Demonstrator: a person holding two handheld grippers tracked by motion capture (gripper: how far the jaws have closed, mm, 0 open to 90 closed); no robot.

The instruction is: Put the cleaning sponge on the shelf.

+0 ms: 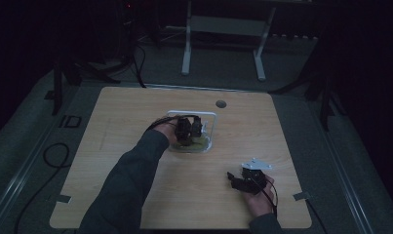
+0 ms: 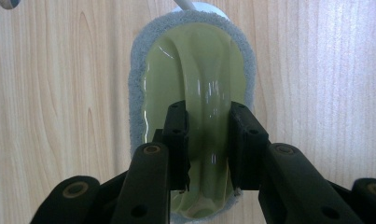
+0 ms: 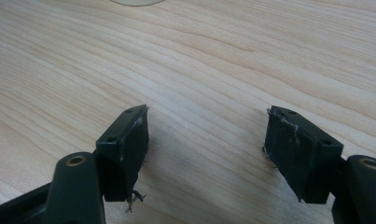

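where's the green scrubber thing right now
In the high view the green scrubber lies mid-table by the white frame; the left gripper has its fingers around its raised handle.

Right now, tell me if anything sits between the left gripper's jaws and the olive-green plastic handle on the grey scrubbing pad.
Nothing visible does. The left gripper already has its jaws on either side of the olive-green handle.
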